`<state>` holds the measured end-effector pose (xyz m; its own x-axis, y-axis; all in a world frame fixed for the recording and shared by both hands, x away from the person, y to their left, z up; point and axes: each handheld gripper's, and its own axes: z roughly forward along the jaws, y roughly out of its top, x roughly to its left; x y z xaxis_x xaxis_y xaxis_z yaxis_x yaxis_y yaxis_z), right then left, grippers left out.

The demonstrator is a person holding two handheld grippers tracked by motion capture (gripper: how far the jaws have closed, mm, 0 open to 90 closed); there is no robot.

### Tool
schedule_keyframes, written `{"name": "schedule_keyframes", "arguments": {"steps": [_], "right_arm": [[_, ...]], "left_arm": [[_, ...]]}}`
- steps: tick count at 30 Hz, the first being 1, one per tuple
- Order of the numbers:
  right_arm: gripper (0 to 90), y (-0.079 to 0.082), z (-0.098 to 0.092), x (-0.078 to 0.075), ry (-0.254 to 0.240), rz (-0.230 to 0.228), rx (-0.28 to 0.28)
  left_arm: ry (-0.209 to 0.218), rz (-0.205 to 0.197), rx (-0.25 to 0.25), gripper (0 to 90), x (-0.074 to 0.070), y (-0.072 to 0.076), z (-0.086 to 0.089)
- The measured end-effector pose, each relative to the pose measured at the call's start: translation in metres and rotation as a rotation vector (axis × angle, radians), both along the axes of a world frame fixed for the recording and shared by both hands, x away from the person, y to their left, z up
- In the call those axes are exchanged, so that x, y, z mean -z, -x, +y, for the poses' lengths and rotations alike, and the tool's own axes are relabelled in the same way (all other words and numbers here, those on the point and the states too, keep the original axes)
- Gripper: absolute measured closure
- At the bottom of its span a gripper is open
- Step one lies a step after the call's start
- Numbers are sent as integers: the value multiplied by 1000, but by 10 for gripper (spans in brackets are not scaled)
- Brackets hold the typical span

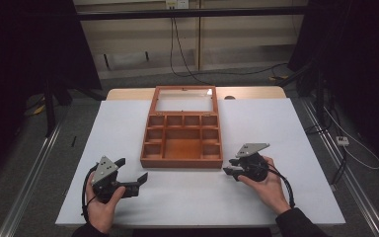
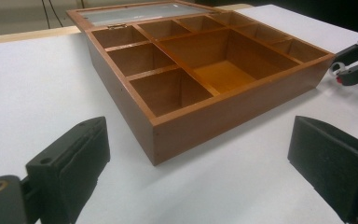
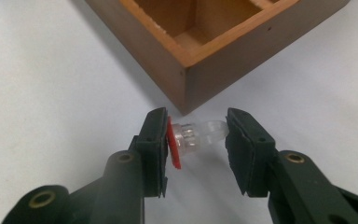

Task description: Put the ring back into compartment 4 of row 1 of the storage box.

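A brown wooden box with several empty compartments stands mid-table, its glass lid folded back flat behind it. My right gripper sits just off the box's near right corner. In the right gripper view it is shut on a small clear bulb with a red base, held crosswise between the pads close to the box corner. My left gripper rests near the box's near left corner, jaws wide open and empty, facing the box's side wall. The right gripper shows beyond it.
The white tabletop has free room on both sides of the box and along the front edge. Cables trail on the floor behind and right of the table. Dark curtains stand at both sides.
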<state>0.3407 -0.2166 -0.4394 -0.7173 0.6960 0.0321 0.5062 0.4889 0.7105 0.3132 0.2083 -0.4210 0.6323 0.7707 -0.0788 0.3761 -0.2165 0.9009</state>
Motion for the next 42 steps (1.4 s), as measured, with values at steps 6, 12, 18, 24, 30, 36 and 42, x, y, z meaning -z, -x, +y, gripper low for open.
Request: {"name": "schedule_keyframes", "arguments": {"steps": [6, 12, 18, 24, 30, 36, 42], "right_arm": [[601, 1, -8, -6, -27, -15, 20], [601, 2, -11, -10, -48, -26, 24], [601, 3, -13, -15, -69, -44, 25], [601, 4, -17, -21, -95, -65, 34], [601, 3, -19, -26, -103, -86, 45], [601, 3, -20, -33, -114, -103, 49], [601, 0, -19, -41, -124, -122, 48]], "left_arm": [[1, -1, 0, 55, 0, 0, 0], [3, 1, -2, 55, 0, 0, 0], [0, 1, -3, 55, 0, 0, 0], [4, 3, -6, 55, 0, 0, 0], [-1, 2, -8, 55, 0, -1, 1], [-4, 2, -5, 55, 0, -1, 0], [-11, 2, -3, 55, 0, -1, 1]]}}
